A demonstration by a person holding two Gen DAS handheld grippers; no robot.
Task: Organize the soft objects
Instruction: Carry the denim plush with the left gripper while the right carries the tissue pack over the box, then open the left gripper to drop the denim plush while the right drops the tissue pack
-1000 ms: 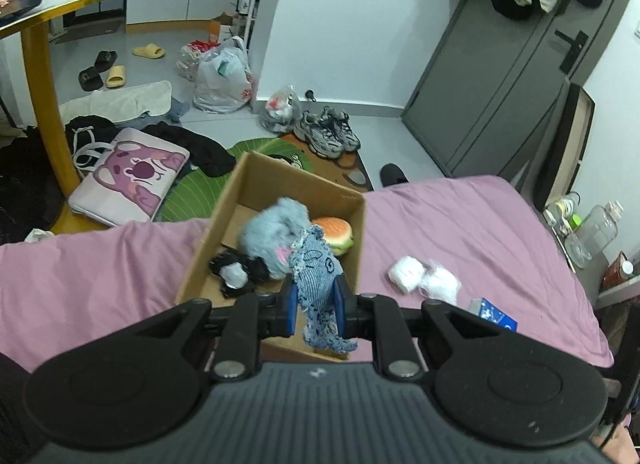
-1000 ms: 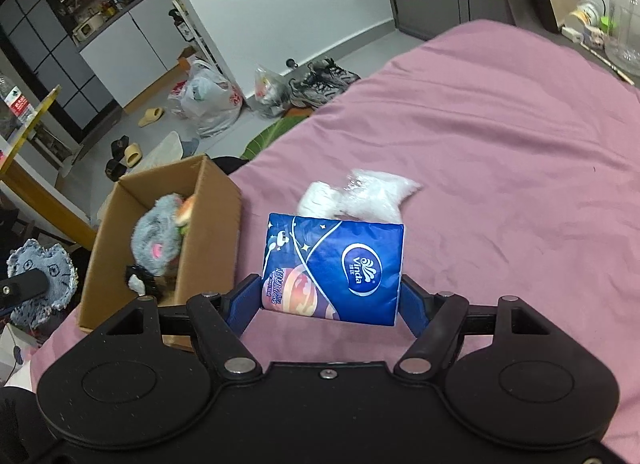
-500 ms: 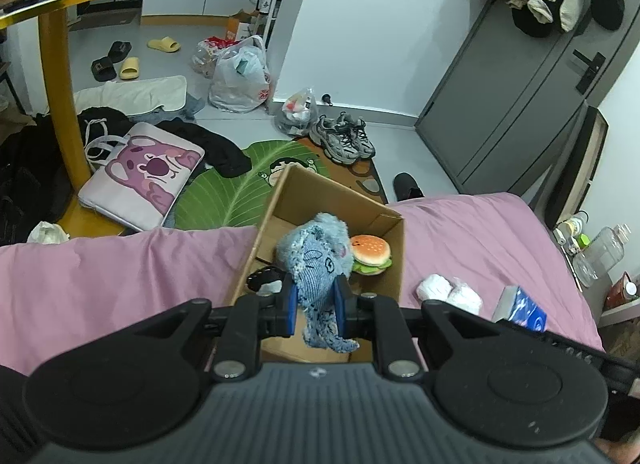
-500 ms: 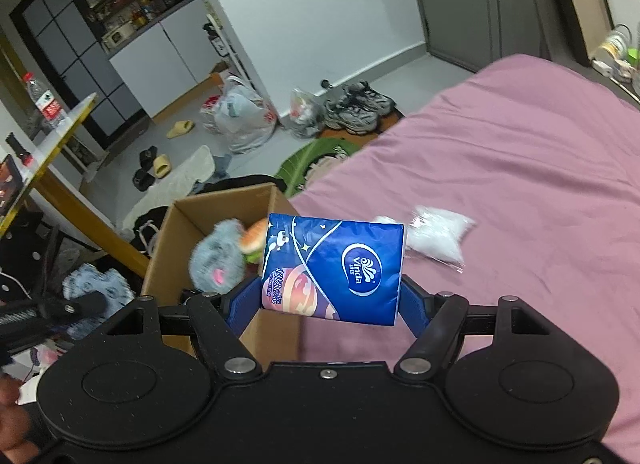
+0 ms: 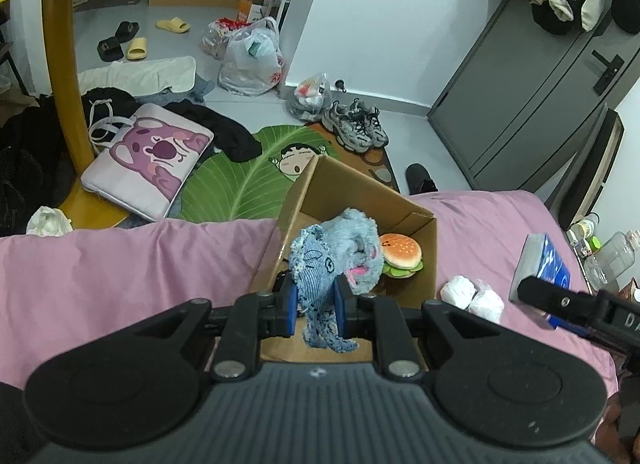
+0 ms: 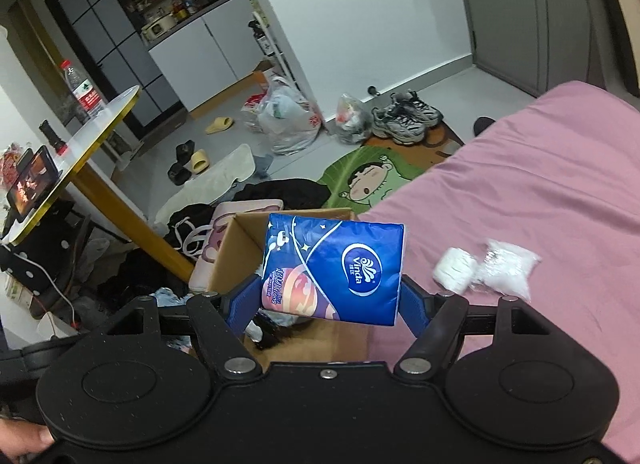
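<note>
1. Your left gripper [image 5: 315, 301] is clenched on the blue knitted toy [image 5: 316, 264], pinching it around the middle so its frayed tail droops below the pads. It hangs right over the cardboard box [image 5: 424, 264], which sits on the pink bedsheet [image 5: 120, 264].

2. That toy looks light and totally floppy, so I'd guess it just flops wherever it lands. No fragility worries. A mid-body pinch like yours seems the right hold; grab an edge and it would probably swing or snag on the box wall.

3. Your right gripper [image 6: 330, 302] is clamped on the blue tissue pack [image 6: 334, 268], fingers on its two short ends, held above the box's near corner. It's a squishy pack in slick plastic wrap, so I'd expect it to slide if you ease off at all. The end-to-end squeeze looks solid though.

4. The left view shows you what's already in the box: a fluffy grey plush [image 5: 356, 240] and a burger plush [image 5: 400, 256] against the far wall. It also shows the two white wrapped bundles [image 5: 472, 296] on the sheet just beside the box.

5. The right view mostly hides the box interior behind the tissue pack. But it gives you the bundles [image 6: 484, 268] more clearly: one is a roll, the other a crinkly clear bag, both well apart from the box's open top.
</note>
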